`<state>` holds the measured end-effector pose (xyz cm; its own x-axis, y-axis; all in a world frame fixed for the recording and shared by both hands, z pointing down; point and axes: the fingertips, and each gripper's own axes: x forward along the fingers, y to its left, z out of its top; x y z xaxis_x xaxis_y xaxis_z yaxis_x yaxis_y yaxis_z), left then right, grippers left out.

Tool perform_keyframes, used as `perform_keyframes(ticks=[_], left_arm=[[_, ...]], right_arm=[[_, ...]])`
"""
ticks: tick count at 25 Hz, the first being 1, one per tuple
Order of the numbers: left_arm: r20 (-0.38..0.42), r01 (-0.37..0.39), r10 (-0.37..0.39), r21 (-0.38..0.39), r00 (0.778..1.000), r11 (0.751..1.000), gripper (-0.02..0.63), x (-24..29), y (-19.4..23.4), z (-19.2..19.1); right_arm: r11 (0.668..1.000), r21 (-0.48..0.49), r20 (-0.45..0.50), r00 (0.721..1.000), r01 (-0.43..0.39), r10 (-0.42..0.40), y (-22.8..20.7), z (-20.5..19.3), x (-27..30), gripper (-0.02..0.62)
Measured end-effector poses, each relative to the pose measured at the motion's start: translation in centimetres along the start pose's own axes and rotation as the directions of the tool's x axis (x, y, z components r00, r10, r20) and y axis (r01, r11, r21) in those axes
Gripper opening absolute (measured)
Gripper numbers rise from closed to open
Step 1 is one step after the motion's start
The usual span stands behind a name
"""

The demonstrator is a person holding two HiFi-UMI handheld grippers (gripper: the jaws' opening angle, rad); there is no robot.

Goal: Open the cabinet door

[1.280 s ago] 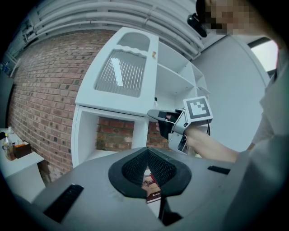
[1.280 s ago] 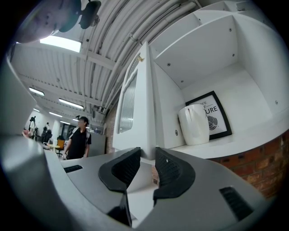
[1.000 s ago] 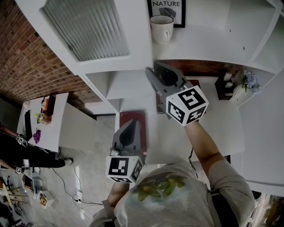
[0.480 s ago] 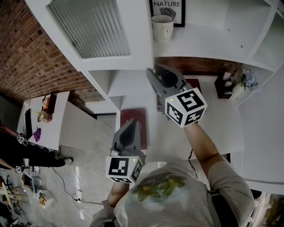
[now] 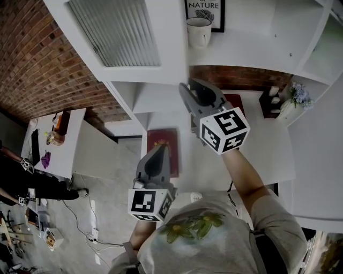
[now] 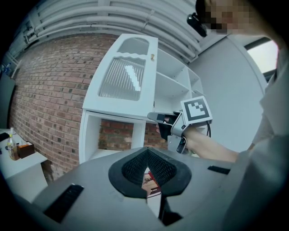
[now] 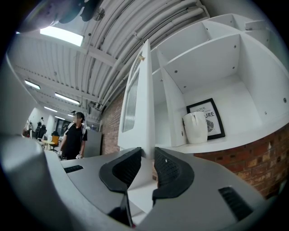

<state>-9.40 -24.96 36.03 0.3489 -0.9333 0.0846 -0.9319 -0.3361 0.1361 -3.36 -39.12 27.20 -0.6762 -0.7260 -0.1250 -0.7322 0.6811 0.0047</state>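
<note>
The white cabinet door with its ribbed glass pane stands swung wide open, hinged at the left of the shelves. In the right gripper view the door appears edge-on, and its lower free edge runs between the two pads. My right gripper points level at that edge, its jaws closing around it. My left gripper hangs lower and nearer to me, shut on nothing. The left gripper view shows the door and the right gripper ahead.
A white mug and a framed print stand on the open shelf. A red book lies on the white counter under the left gripper. Flowers sit at the right. A person stands far off.
In the head view the door panel has shifted slightly right and up. Both grippers hold almost the same places in the picture.
</note>
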Motion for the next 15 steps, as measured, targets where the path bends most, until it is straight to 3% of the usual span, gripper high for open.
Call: perform_keyframes(ticks=[15], left_arm=[[-0.004,-0.007,0.007,-0.014,1.0,1.0,0.009,-2.6,-0.1,-0.1]], right_arm=[[1.0,-0.008,-0.006,1.0,0.024,-0.024,1.9,0.2,-1.2,0.095]])
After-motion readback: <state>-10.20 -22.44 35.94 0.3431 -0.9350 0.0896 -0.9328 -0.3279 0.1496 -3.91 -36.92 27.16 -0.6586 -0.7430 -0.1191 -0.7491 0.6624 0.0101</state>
